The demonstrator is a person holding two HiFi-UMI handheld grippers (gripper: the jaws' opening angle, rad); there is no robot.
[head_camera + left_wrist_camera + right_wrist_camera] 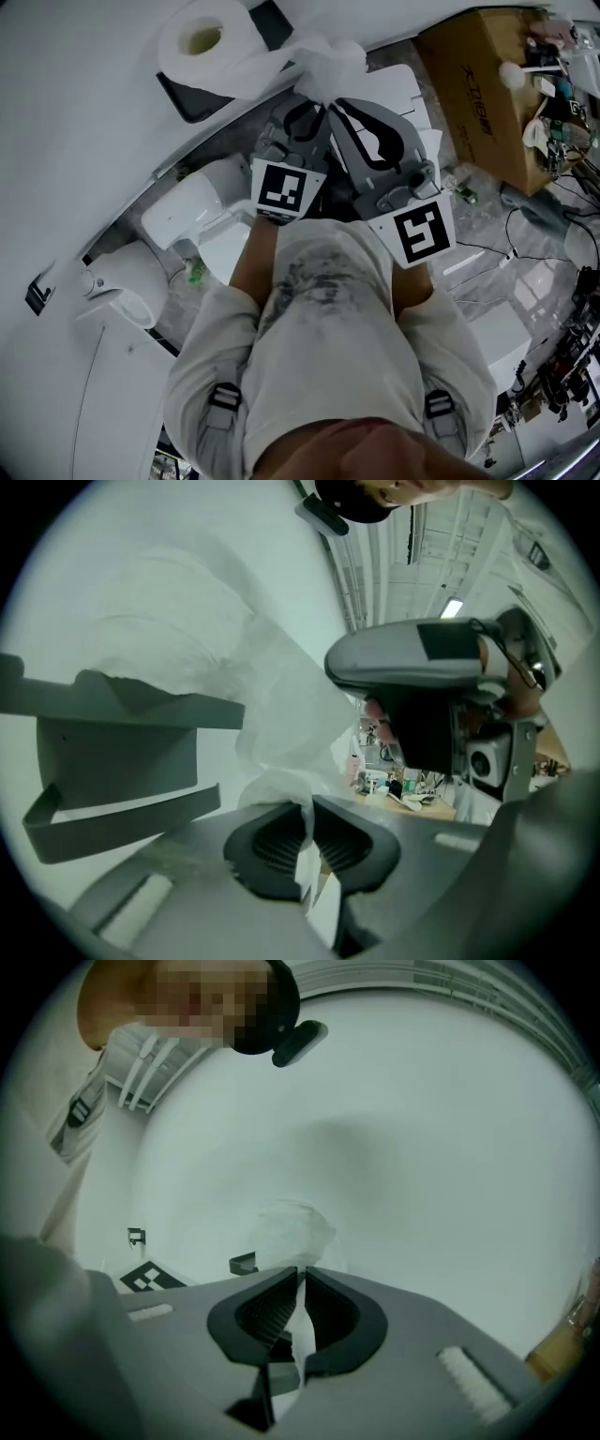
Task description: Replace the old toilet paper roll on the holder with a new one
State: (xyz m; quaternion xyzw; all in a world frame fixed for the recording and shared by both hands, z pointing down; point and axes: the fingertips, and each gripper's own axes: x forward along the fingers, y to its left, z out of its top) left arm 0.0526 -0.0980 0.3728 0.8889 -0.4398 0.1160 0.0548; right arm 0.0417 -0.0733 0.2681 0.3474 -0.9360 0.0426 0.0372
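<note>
The left gripper (pixel 309 810) has its jaws closed on the loose paper tail (pixel 281 714), with a fold of white tissue pinched between the ribbed pads. The right gripper (pixel 302 1283) is clamped on the same tail just beside it (in the head view the two sets of tips almost meet). The tail runs up to the full toilet paper roll (pixel 202 42), which sits on the dark holder (pixel 187 101) fixed to the white wall (pixel 84 112). A cardboard box (pixel 478 89) stands on the floor, off to the right.
</note>
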